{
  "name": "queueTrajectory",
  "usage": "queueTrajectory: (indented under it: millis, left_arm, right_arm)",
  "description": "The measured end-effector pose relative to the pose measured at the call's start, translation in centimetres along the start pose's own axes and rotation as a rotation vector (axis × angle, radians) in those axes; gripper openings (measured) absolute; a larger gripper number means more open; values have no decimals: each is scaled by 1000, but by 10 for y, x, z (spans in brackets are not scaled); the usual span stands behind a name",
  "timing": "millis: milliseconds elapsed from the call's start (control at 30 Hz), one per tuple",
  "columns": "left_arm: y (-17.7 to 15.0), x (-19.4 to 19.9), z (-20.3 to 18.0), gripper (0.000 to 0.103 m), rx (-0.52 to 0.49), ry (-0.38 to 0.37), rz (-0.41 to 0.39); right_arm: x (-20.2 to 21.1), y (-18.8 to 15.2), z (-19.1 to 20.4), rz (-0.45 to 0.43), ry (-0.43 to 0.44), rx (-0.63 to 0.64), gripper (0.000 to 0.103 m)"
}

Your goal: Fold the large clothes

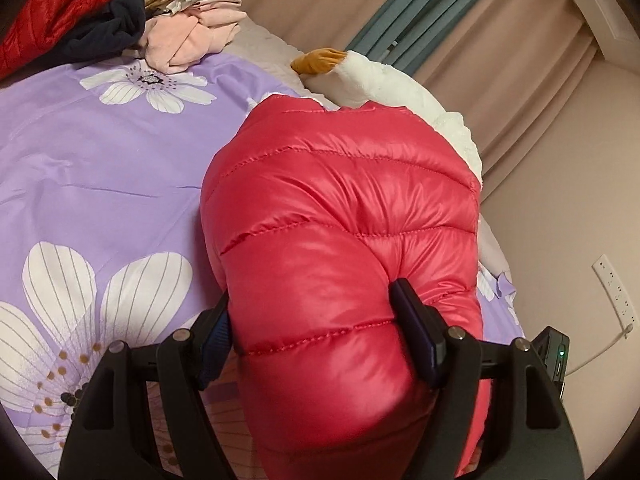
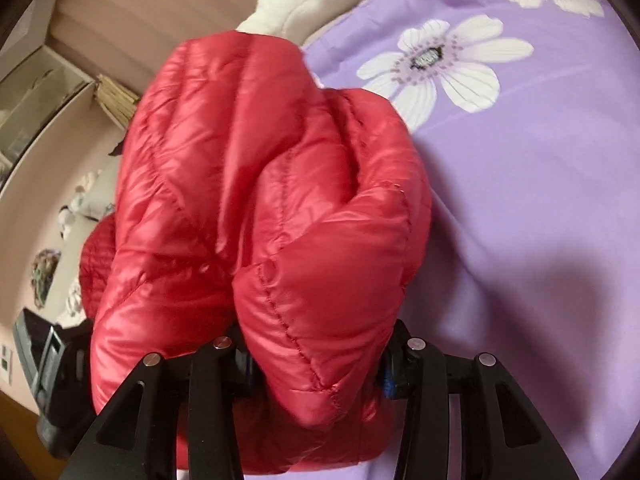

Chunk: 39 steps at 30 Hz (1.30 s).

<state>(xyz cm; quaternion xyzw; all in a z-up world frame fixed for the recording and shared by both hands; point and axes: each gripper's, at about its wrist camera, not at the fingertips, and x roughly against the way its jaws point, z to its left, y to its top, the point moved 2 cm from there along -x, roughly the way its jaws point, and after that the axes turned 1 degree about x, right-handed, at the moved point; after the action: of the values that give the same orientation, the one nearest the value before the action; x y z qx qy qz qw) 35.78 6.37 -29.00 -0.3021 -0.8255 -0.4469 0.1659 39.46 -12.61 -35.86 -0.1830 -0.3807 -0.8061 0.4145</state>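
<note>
Right tongs [image 2: 316, 356] buried in jacket [image 2: 260, 200]

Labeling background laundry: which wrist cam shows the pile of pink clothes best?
Left wrist view. The pile of pink clothes sits in the open at the far end of the purple floral bedsheet, beside a dark navy garment. The right wrist view shows none of it; the red puffer jacket fills most of that frame.

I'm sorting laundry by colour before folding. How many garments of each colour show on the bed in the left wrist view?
Glossy red quilted puffer jacket, held in the left tool: 1
Dark red quilted jacket: 1
Navy fabric garment: 1
Pale pink garments: 1 pile, pieces cannot be told apart
Total: 3 garments plus the pile
</note>
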Motion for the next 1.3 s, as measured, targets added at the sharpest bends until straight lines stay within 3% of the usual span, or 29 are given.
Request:
queueTrajectory:
  millis: [267,333,433,500,633,733,767,833,933,1100,1300]
  left_arm:
    - [7,-4,5,79,24,30,10]
    - [7,3,3,83,32,49,13]
    - [13,27,-1,81,9,134,-23]
    - [17,55,-5,81,-4,200,-72]
    - [22,116,-29,84,-89,228,-138]
    - [22,170,-53,96,-137,205,-194]
    - [21,185,-60,102,-148,209,-212]
    - [20,211,-72,103,-170,182,-251]
    - [14,240,-84,103,-187,184,-278]
    - [1,282,-97,103,-214,157,-351]
    - [-8,302,-108,103,-228,109,-360]
  right_arm:
    - [-1,12,0,1,-95,27,46]
    - [1,16,2,25,-116,8,52]
    - [31,17,-5,31,-82,-35,54]
    - [62,18,-3,-19,-88,-27,63]
    - [147,16,22,-170,-158,74,78]
    - [206,8,56,-281,-197,177,85]
    - [224,3,69,-321,-196,213,91]
    - [254,-7,91,-378,-190,266,102]
    - [283,-20,117,-431,-171,309,102]
    - [298,-39,142,-474,-195,398,102]
    - [300,-54,146,-473,-190,428,102]
